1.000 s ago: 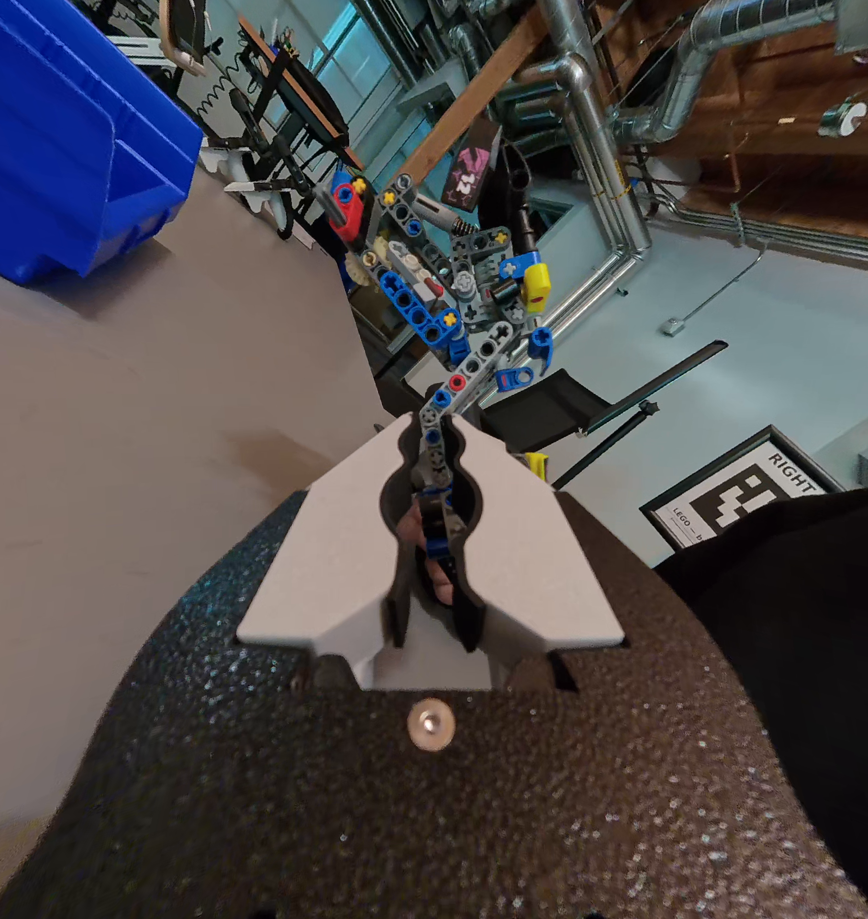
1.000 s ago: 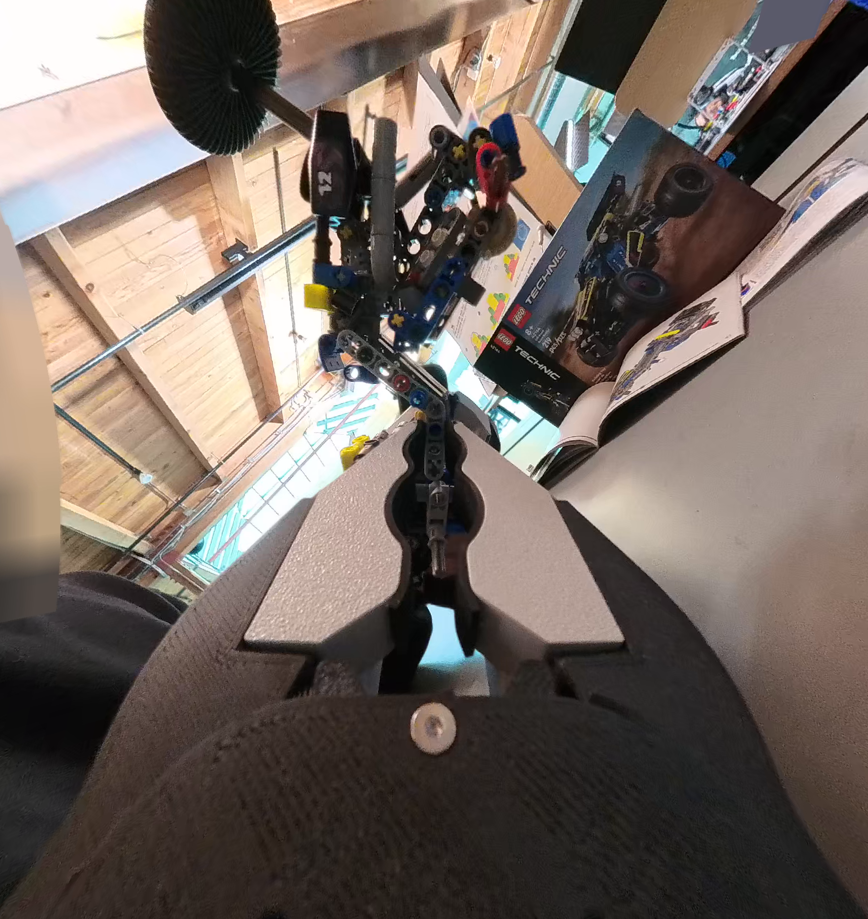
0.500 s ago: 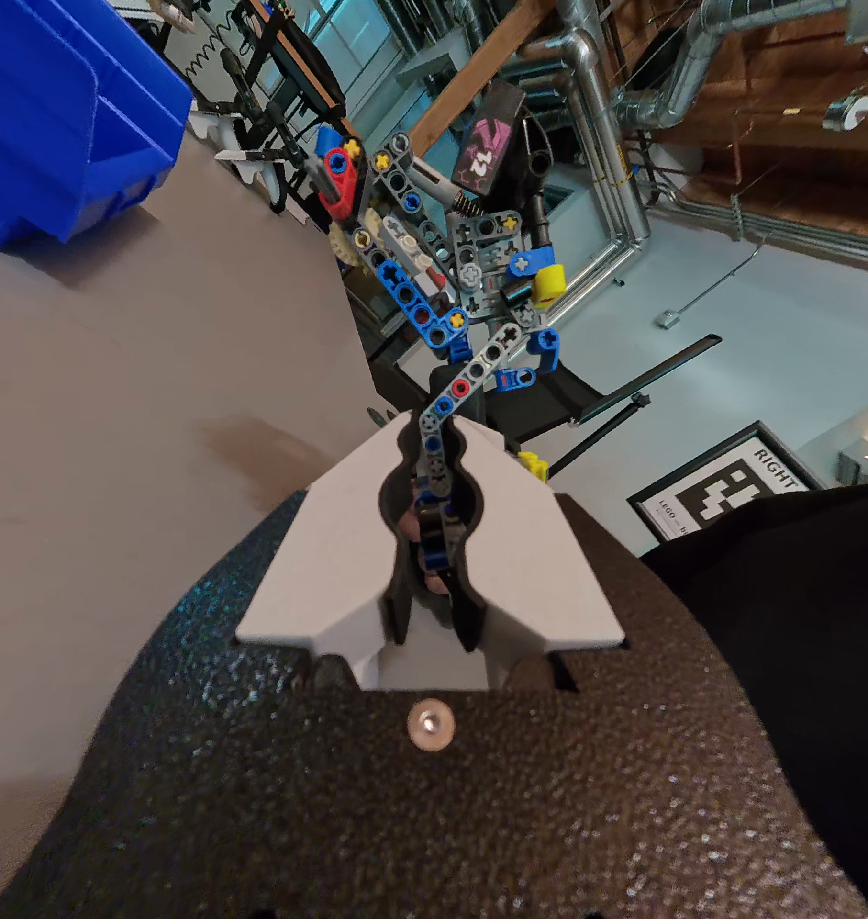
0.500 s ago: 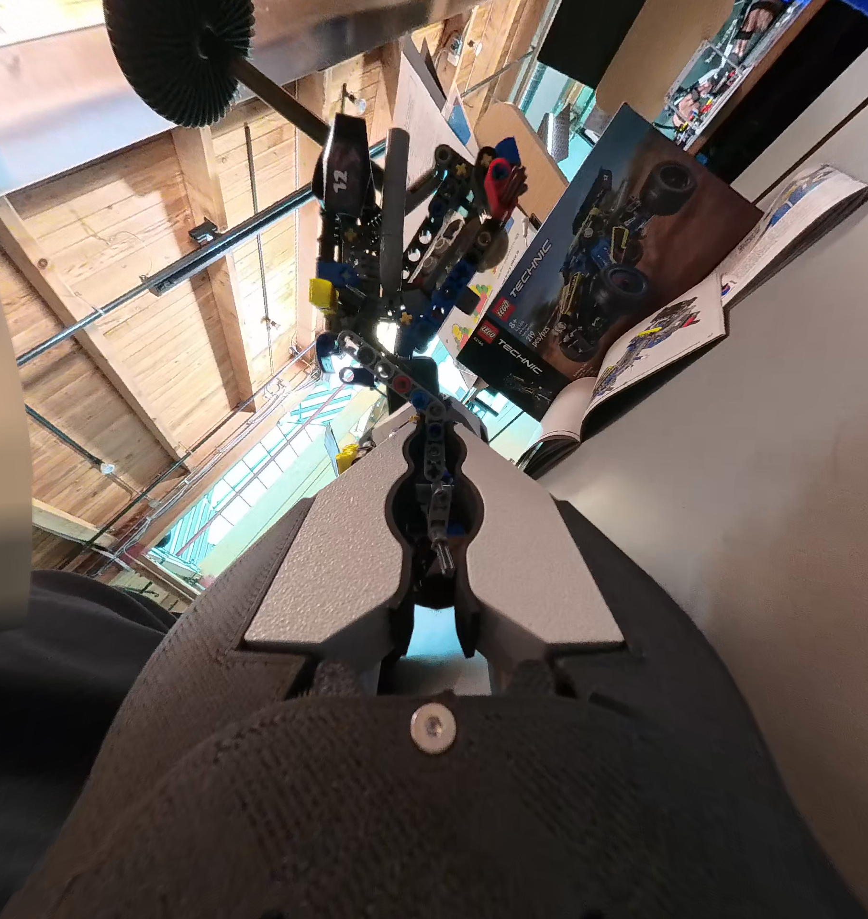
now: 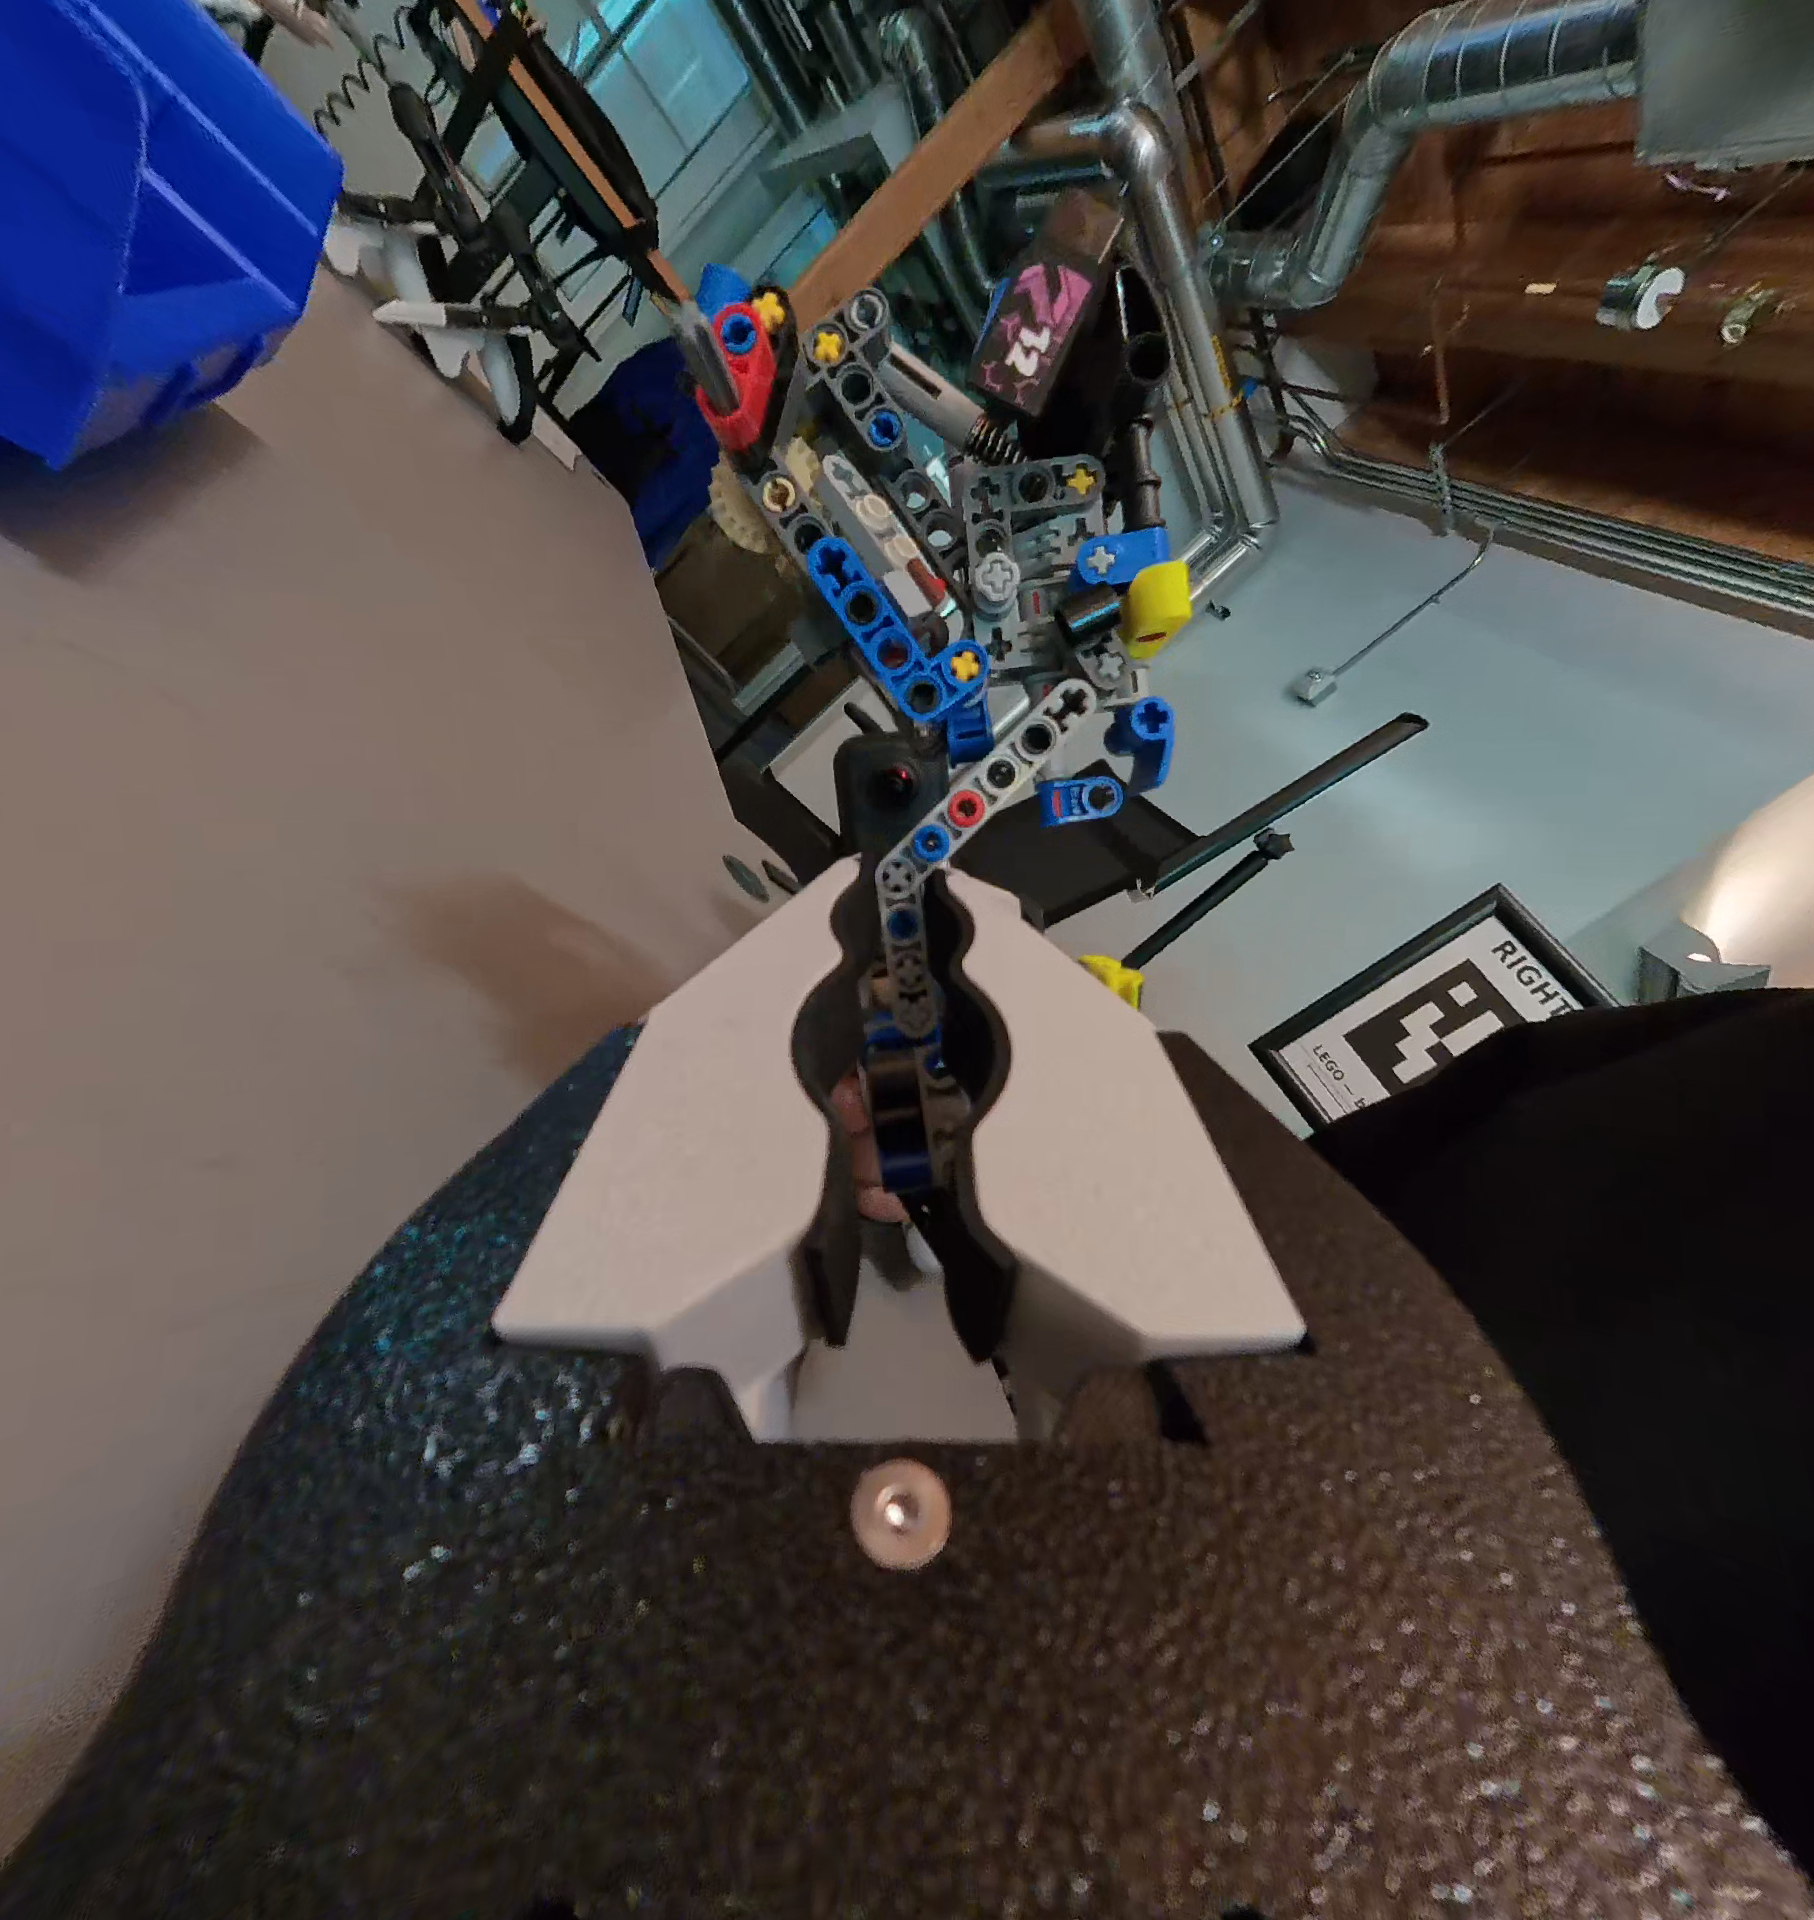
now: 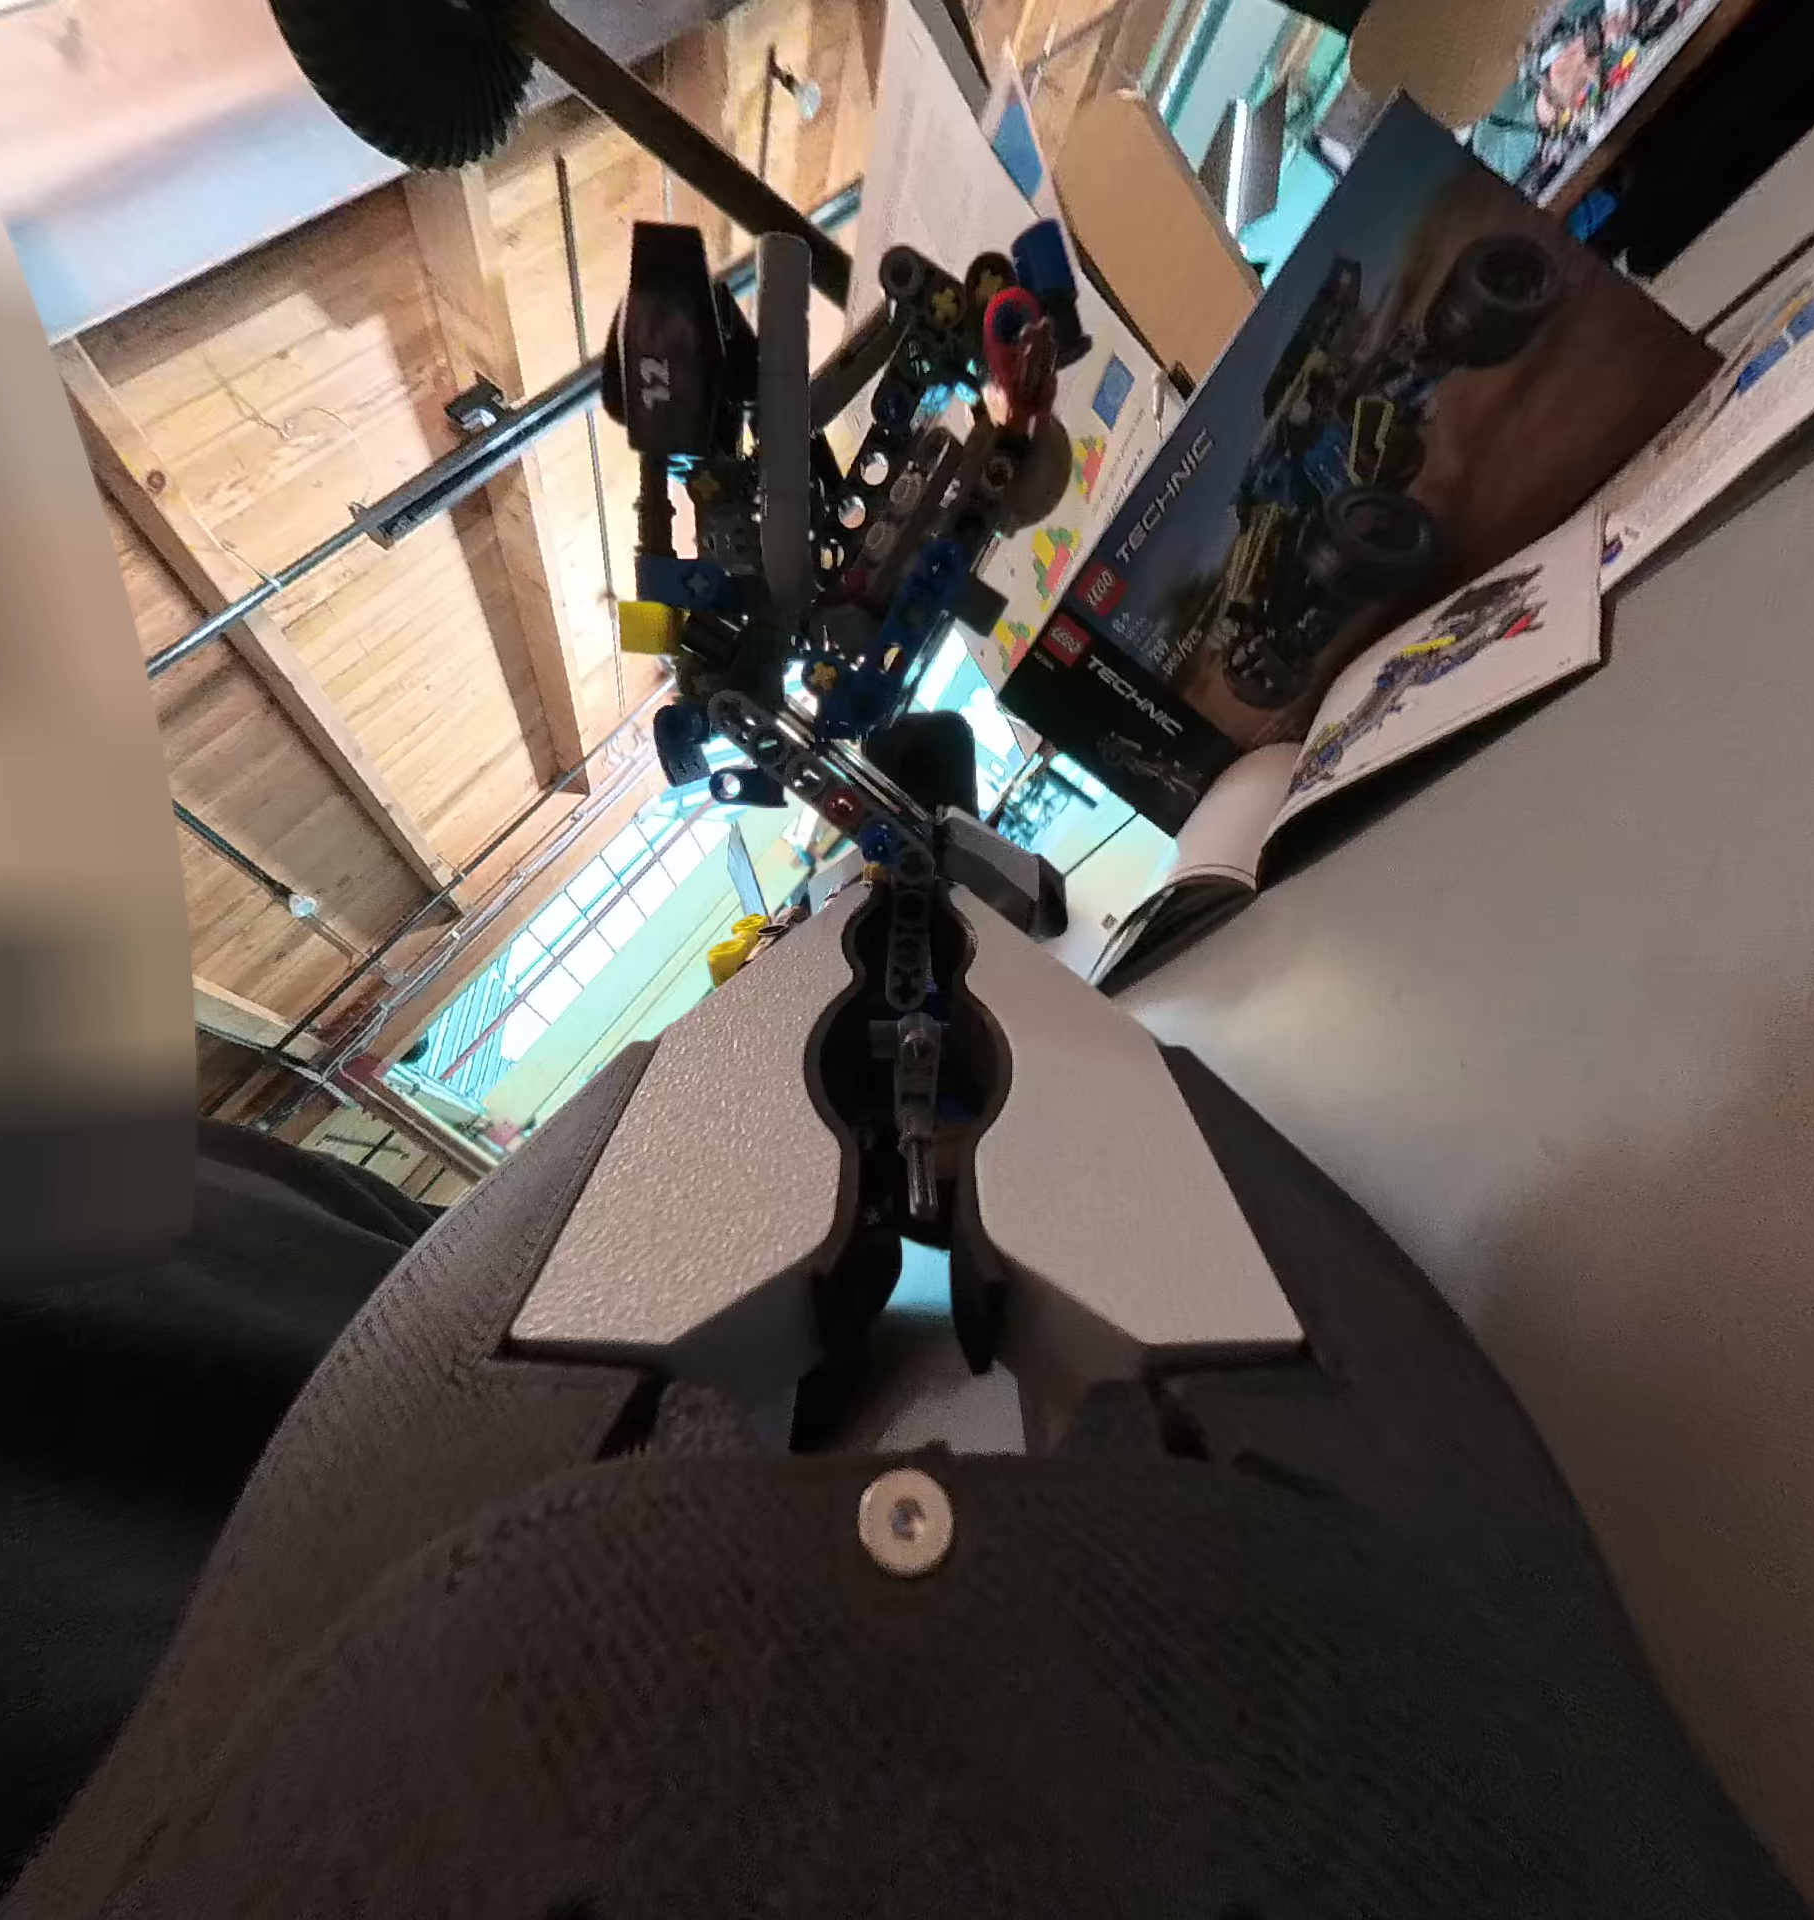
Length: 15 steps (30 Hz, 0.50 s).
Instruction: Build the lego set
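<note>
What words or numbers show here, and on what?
I do not copy writing; it stands on:
Black-and-pink panel on the brick model: a number.
Framed black-and-white marker sign: words.
Toy box with a buggy picture: brand words, small numbers.
Open booklet: too small to read.

Blue bin (image 5: 103,208) cut off at top-left edge; model's (image 6: 809,540) far parts backlit, indistinct.

Glossy plastic brick model (image 5: 944,582), matt table (image 5: 259,831)

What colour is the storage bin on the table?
Blue; the storage bin shows best in the left wrist view.
</note>
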Available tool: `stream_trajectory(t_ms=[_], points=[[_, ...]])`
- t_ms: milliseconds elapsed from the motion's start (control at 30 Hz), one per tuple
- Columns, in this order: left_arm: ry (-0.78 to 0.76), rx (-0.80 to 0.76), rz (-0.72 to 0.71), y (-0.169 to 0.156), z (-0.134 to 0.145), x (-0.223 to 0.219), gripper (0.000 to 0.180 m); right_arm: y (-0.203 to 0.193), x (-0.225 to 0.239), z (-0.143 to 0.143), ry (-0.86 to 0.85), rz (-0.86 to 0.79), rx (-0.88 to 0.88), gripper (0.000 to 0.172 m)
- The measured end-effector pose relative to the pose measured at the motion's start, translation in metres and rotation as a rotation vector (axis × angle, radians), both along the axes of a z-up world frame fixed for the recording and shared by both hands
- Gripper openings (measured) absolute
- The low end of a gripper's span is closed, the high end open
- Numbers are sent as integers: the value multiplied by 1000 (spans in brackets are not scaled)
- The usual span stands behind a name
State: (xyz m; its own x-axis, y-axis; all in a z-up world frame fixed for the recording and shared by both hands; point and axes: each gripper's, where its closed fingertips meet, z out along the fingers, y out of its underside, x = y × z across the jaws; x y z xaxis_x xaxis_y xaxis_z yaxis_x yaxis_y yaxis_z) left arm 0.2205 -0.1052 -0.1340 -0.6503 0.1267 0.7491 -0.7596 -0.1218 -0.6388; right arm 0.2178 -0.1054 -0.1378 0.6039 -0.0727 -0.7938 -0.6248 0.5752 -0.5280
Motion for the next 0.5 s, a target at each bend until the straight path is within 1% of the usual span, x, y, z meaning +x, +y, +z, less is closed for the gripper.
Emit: stream_trajectory(t_ms=[100, 167, 233, 267, 367, 433, 500], points=[[-3, -21, 9, -1, 3, 0, 5, -2, -1, 3, -21, -18, 1, 5], [16, -28, 16, -1, 1, 1, 6, -2, 1, 0, -27, -31, -44, 5], [42, -51, 23, 1, 2, 4, 5, -1, 0, -1, -29, -19, -84, 19], [42, -54, 31, 2, 2, 6, 5, 0, -1, -2, -33, -6, -103, 22], [-10, -58, 31, 5, 7, 5, 5, 1, -3, -5, -55, -11, -187, 14], [-43, -65, 27, 6, 11, 4, 6, 4, -8, 2, -86, 13, -185, 5], [-71, -77, 16, 7, 13, 1, 6, 6, -10, 4, -105, 28, -212, 5]])
